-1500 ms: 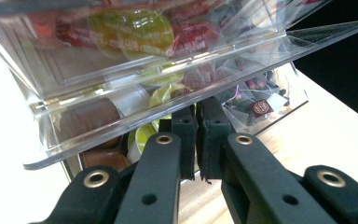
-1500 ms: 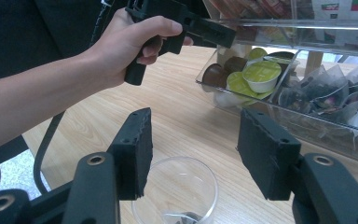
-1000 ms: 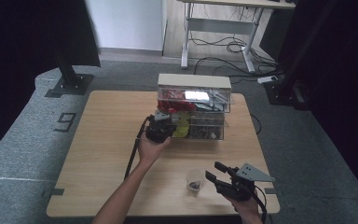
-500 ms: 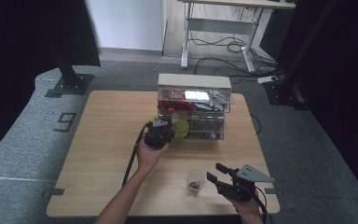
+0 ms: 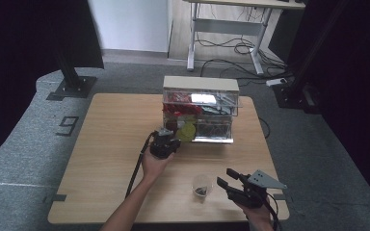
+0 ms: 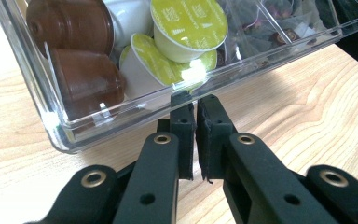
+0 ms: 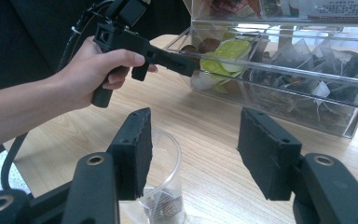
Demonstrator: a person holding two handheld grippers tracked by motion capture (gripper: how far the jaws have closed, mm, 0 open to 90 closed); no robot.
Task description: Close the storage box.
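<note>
**Left gripper pulls back from the drawer**

Drawn slightly toward the person since a second ago, the left gripper (image 6: 195, 106) has its jaws pressed together at the front lip of the clear drawer (image 6: 74, 126) (green and brown capsules (image 6: 189, 25) inside). Near the table's (image 5: 106, 144) front edge, the right gripper (image 7: 193, 154) hovers, jaws wide apart, just beside the plastic cup (image 7: 165, 186) holding a tea bag.
</note>
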